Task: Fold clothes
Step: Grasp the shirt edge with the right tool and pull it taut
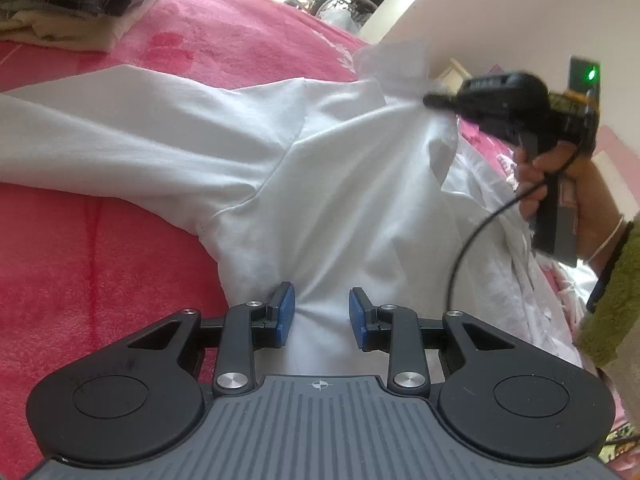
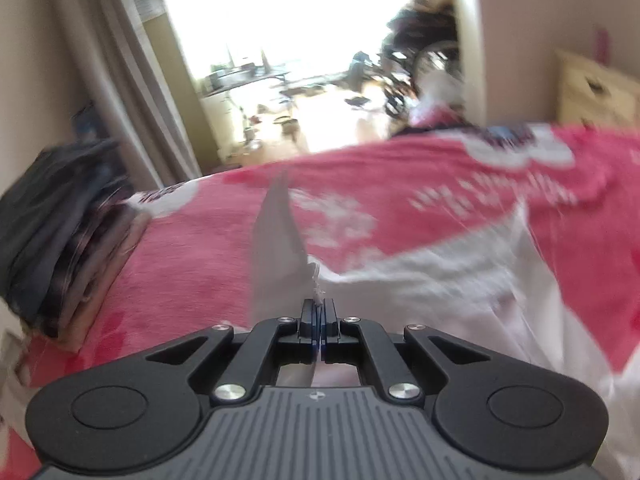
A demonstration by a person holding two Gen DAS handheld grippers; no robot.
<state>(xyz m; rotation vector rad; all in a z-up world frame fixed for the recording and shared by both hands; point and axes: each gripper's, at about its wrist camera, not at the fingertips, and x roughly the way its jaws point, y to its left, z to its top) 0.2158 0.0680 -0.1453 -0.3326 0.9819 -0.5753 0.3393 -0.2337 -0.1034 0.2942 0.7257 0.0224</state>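
A: Where's the white shirt (image 1: 248, 168)?

B: Spread across the pink bed (image 1: 80, 248), its length running away from the left gripper (image 1: 322, 314), whose narrowly parted jaws bunch the near edge.

A: And the right gripper (image 2: 319, 316)?

B: Clamped tight on the far corner, nearer the fold.

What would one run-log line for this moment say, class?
task: fold clothes | left claw: gripping white shirt bunch | right claw: shut on shirt edge | surface: pink blanket
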